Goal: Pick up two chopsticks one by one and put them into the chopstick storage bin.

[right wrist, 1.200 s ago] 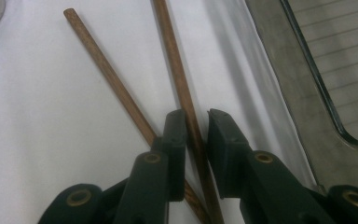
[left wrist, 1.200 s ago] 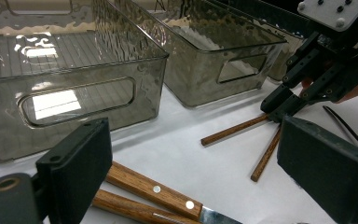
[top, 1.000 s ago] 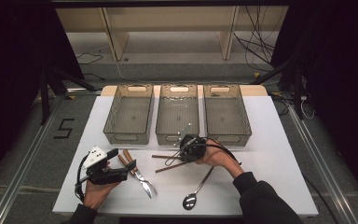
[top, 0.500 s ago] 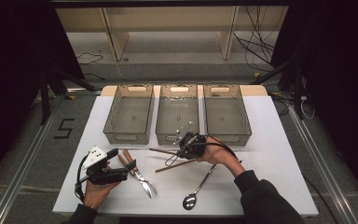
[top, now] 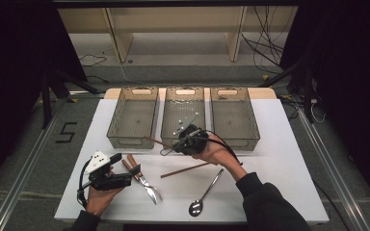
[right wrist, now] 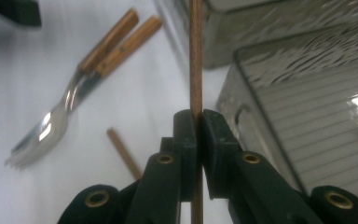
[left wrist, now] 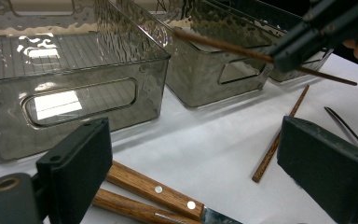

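Three smoked-plastic bins stand side by side along the far edge of the white worktop (top: 289,159): left bin (top: 134,118), middle bin (top: 184,115), right bin (top: 233,115).

Right tool (top: 189,139), held in the person's right hand (top: 217,151), sits just in front of the middle bin's near wall. Its jaws are pressed together on a brown chopstick (right wrist: 196,56), which runs straight up between them in the right gripper view. From above, that stick reaches leftward toward the gap between the left and middle bins, lifted off the surface.

Second chopstick (top: 185,170) lies flat near the middle of the worktop, just below the right hand, slanting up toward the right.

Left tool (top: 115,168), in the left hand (top: 99,197), rests near the near-left corner. Its jaws are spread wide with nothing between them.

Fork (top: 147,185) and a second wooden-handled utensil (left wrist: 130,209), handles side by side, lie just right of the left tool, tines toward the near edge.

Spoon (top: 204,195) lies toward the near edge, bowl nearest it, apart from the fork.
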{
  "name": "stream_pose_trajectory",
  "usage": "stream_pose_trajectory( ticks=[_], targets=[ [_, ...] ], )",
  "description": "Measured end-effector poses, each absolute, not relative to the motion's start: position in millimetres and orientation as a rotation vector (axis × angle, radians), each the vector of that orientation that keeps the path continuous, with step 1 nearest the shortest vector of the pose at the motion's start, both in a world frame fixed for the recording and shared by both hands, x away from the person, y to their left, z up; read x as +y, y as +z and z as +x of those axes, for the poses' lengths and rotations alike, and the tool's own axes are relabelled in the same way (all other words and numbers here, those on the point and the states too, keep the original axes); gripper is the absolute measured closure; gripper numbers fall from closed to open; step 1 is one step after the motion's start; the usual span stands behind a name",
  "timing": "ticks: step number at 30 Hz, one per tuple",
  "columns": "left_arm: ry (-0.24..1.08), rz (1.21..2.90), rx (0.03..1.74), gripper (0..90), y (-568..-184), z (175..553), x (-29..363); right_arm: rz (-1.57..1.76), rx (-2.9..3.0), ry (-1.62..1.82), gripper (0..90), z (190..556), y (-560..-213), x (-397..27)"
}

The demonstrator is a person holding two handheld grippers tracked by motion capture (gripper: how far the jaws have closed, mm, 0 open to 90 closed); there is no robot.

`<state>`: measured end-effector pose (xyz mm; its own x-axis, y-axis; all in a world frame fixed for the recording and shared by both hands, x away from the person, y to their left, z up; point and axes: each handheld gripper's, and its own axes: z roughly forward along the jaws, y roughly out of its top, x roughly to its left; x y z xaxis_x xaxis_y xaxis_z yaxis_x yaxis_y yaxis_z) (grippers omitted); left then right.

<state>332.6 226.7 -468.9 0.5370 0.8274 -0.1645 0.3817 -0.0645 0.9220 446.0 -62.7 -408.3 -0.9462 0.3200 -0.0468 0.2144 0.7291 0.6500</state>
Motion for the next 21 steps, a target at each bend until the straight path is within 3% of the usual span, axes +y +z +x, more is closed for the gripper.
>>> stream_pose_trajectory(
  ticks=[21],
  targets=[
    [0.506, 1.66, 1.034, 9.8, -468, 332, 227, 0.863, 2.601, 1.257, 85.1, 488, -378, -26]
  ],
)
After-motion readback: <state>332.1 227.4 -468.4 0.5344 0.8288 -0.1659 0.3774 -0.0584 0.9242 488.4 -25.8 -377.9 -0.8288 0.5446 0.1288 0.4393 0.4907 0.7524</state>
